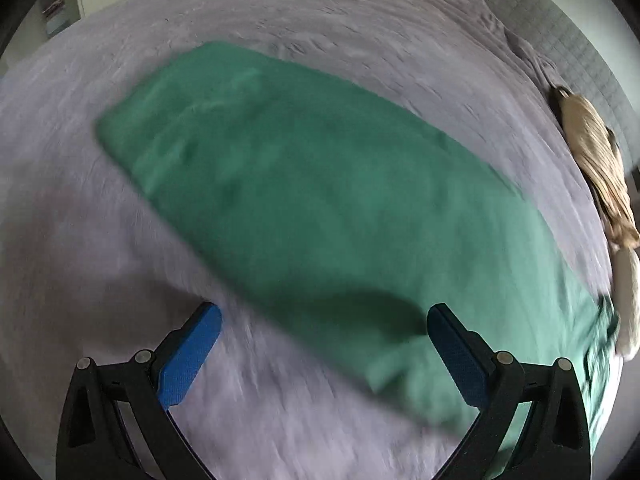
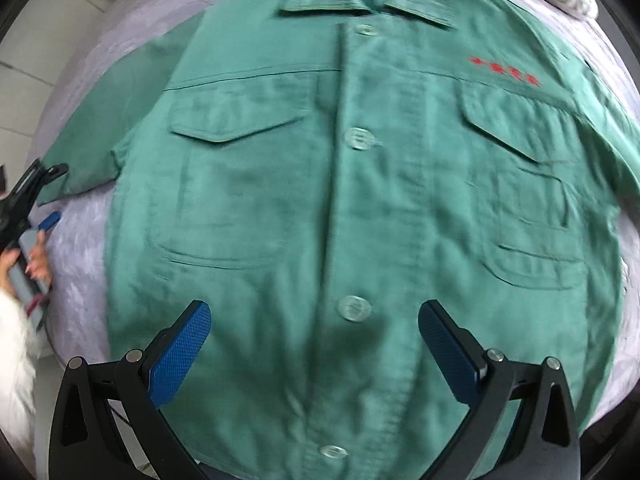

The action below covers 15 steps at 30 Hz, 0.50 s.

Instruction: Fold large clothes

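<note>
A green button-up work shirt point(image 2: 360, 200) lies flat, front up, on a grey bedspread point(image 2: 80, 264), collar far, with two chest pockets and red lettering at the right chest. My right gripper point(image 2: 314, 320) is open and empty above the lower button placket. In the left wrist view a long green sleeve point(image 1: 304, 184) stretches across the bed. My left gripper point(image 1: 324, 320) is open and empty over the sleeve's near edge. The left gripper also shows in the right wrist view point(image 2: 44, 200), beside the sleeve cuff.
A tan garment point(image 1: 600, 168) lies at the bed's right edge next to a quilted grey headboard point(image 1: 576, 40). White tiled floor point(image 2: 24, 80) shows left of the bed. A hand in a white fluffy cuff point(image 2: 16, 320) holds the left gripper.
</note>
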Available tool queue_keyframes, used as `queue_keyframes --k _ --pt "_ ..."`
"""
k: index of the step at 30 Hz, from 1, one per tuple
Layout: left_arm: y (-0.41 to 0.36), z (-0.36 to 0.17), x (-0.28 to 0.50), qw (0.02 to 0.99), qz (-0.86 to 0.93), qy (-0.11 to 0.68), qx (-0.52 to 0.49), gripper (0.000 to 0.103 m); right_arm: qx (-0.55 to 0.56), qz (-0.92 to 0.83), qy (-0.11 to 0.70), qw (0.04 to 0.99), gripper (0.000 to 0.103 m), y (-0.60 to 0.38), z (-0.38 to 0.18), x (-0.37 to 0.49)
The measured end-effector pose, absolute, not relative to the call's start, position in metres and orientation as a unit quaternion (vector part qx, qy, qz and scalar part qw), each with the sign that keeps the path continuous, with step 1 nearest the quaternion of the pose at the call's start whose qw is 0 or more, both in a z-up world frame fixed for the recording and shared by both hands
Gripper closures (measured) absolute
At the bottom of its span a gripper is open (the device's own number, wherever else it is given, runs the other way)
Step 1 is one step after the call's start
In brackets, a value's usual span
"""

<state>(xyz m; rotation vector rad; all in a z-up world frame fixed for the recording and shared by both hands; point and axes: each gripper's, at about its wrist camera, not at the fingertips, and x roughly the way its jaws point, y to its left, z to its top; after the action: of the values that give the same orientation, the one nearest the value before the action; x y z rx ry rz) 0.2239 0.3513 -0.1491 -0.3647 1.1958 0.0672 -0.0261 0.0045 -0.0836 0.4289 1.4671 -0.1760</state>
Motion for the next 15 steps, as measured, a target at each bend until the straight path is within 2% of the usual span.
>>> queue_keyframes --k 2,3,4,6,9,15 --pt "0.353 -0.147 0.237 0.822 0.037 0.544 -0.168 0.004 0.187 -0.076 0.663 0.72 0.0 0.013 -0.084 -0.02" --pt "0.351 -0.143 0.24 0.83 0.039 0.533 -0.161 0.022 0.187 -0.076 0.663 0.721 0.0 0.016 -0.085 -0.018" --pt "0.348 -0.139 0.242 0.834 0.04 0.529 -0.15 0.059 0.188 -0.075 0.662 0.722 0.0 0.019 -0.085 -0.016" --pt "0.346 -0.13 0.25 0.839 0.024 0.528 -0.13 0.097 0.194 -0.073 0.659 0.723 0.0 0.022 -0.086 -0.013" --pt "0.356 -0.102 0.245 0.857 -0.039 0.493 -0.146 0.098 0.206 -0.073 0.651 0.727 0.0 0.024 -0.089 -0.011" --pt "0.271 -0.025 0.221 0.883 -0.177 0.422 -0.103 0.098 0.23 -0.081 0.623 0.744 0.0 0.006 -0.084 -0.024"
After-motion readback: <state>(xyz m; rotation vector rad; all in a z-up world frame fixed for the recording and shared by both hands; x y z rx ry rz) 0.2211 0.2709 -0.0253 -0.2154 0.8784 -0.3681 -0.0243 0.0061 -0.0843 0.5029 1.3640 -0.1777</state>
